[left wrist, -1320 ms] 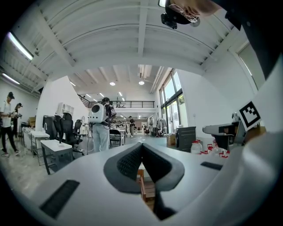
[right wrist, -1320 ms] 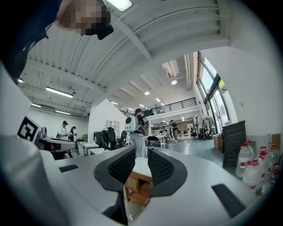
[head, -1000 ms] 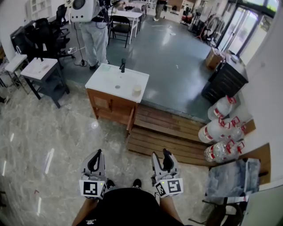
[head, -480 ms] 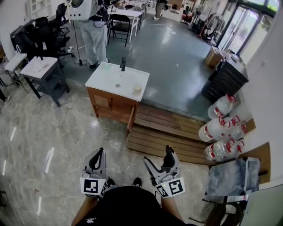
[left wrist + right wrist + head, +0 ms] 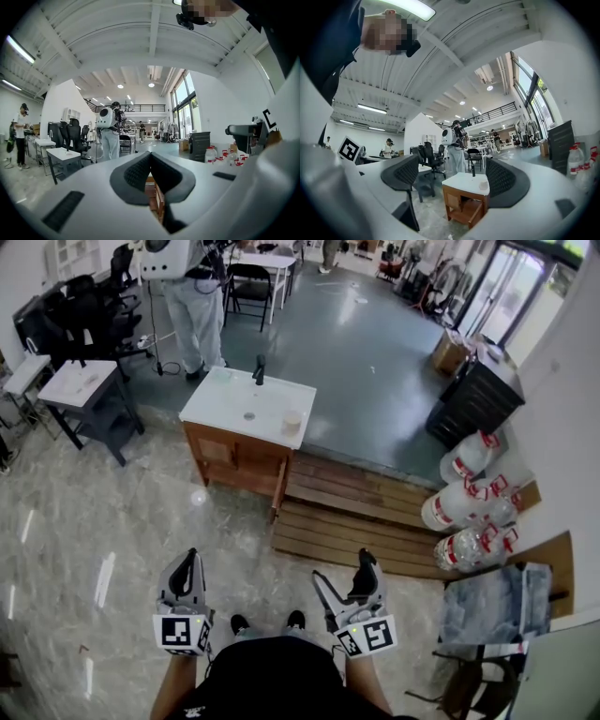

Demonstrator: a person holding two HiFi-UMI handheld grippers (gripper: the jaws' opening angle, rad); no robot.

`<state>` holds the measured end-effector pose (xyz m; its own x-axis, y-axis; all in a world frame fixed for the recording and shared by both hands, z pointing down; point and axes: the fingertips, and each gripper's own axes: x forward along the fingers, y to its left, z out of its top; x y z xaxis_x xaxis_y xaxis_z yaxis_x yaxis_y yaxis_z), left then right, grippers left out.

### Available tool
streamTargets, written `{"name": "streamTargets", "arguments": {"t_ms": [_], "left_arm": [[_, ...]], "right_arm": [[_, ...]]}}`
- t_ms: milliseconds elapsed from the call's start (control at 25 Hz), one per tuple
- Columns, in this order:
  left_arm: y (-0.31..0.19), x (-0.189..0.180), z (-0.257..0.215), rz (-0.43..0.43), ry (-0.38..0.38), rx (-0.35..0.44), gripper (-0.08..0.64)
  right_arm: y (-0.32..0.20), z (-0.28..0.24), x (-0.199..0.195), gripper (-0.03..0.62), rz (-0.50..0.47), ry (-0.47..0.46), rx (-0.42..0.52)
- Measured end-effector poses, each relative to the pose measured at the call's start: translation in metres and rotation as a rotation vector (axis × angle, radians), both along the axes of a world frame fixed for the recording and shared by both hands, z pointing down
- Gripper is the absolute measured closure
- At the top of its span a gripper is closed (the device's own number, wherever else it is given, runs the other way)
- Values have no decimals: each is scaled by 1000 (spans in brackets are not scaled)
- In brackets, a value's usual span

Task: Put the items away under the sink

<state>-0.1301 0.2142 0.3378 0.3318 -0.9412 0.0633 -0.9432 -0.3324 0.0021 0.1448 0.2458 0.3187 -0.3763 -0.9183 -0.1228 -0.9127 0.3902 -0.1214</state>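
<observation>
Both empty, left claw (image 5: 191,557) pressed together, right claw (image 5: 342,567) spread wide

Sink-top item (image 5: 292,421) too small

A pale polished stone floor (image 5: 84,521) meets a raised grey floor (image 5: 366,362), with slatted wooden steps (image 5: 356,521) between them. Black office chairs (image 5: 80,301) and a small white table (image 5: 75,385) stand at the left. A black cabinet (image 5: 473,399) and large water bottles (image 5: 450,510) line the white right wall (image 5: 562,418). Daylight enters through tall glazed doors (image 5: 511,282), under a white beamed ceiling (image 5: 154,37).
</observation>
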Motion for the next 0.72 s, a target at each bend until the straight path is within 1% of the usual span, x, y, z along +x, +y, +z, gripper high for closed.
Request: {"name": "streamTargets", "arguments": {"t_ms": [120,240,320,560,720], "left_arm": [[0,-16,3,-9,5,-6,554],[4,-31,8,4,30,-21,554],[6,-42,12,16,33,-29,554],[12,-62,17,50,25,-31,554],[16,-76,18,47,45,-22,554]], "right_arm": [[-2,1,-11,150,16,-11,-2],[1,2,-27,150,28,-20,-7],[4,6,-39,150,31,-21,-8],[16,16,-69,152,41,-17,-29],[21,18,-84,152,34,-15,-39]]}}
